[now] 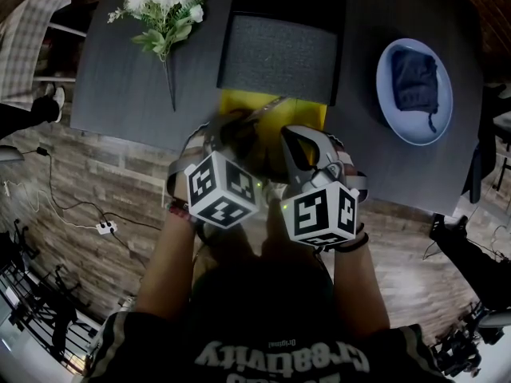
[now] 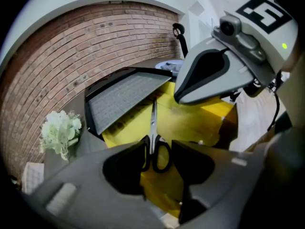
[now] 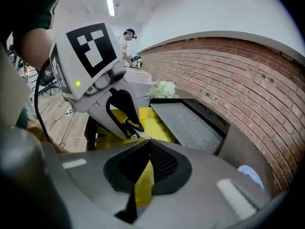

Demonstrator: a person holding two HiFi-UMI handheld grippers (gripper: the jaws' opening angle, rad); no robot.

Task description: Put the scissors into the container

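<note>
As we look down past our two marker cubes, we see the black-handled steel scissors [image 2: 153,120] lying inside the glossy yellow container [image 2: 200,123], blades pointing away from us toward its far side. Our left gripper [image 2: 157,149] points steeply down over the handle end with its jaws spread wide. The two black loops sit in the gap between them, the left loop partly hidden behind the left jaw, and we see no squeeze on them. Our right gripper [image 3: 147,141] hangs just beside it on the right with its jaws brought together, and a thin yellow edge of the glossy yellow container is pinched between the pads.

We find the container at the near edge of the dark grey table [image 1: 120,78]. Just behind it is a black-rimmed rectangular tray with a grey textured face [image 1: 278,54]; in the left gripper view it tilts, with its near edge over the container's far left corner. We see a bunch of white flowers with green leaves [image 1: 164,10] near the table's far left corner. Well apart on the right is a round pale blue plate [image 1: 395,122] with a crumpled dark cloth [image 1: 415,78] on it.
</note>
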